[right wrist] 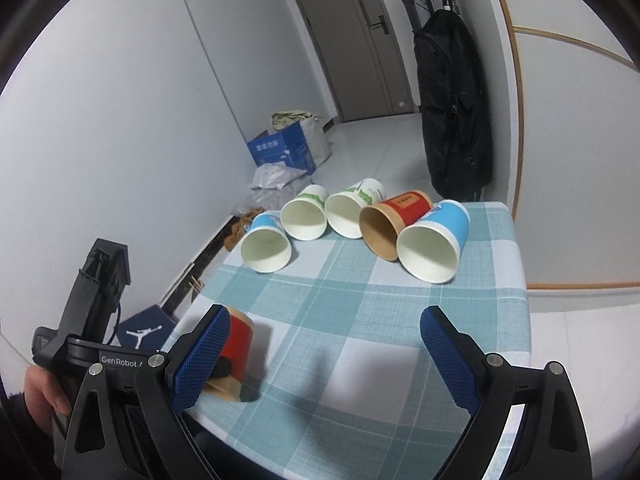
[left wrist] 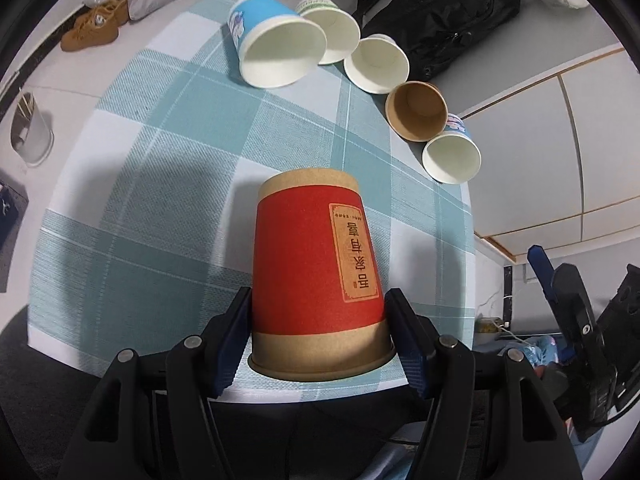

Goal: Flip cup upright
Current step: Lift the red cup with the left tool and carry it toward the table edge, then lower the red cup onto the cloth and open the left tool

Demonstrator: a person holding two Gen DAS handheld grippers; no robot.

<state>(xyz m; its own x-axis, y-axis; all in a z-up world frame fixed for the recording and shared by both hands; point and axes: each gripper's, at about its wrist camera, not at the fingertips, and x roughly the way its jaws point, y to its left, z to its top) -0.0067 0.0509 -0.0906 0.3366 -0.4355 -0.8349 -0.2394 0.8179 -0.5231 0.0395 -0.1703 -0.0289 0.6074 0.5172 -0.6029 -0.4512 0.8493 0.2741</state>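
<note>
A red and brown paper cup [left wrist: 316, 276] stands upside down, rim down, near the front edge of the table. My left gripper [left wrist: 318, 320] is shut on its lower part, one blue pad on each side. In the right wrist view the same cup [right wrist: 238, 344] shows at the lower left, partly hidden behind my right gripper's left finger. My right gripper [right wrist: 324, 360] is open and empty above the table's front area.
Several paper cups lie on their sides in a row at the far side of the checked tablecloth [right wrist: 360, 300]: blue [right wrist: 434, 240], red and brown [right wrist: 390, 224], and white and green ones [right wrist: 348, 212]. A black backpack [right wrist: 452, 104] hangs beyond the table.
</note>
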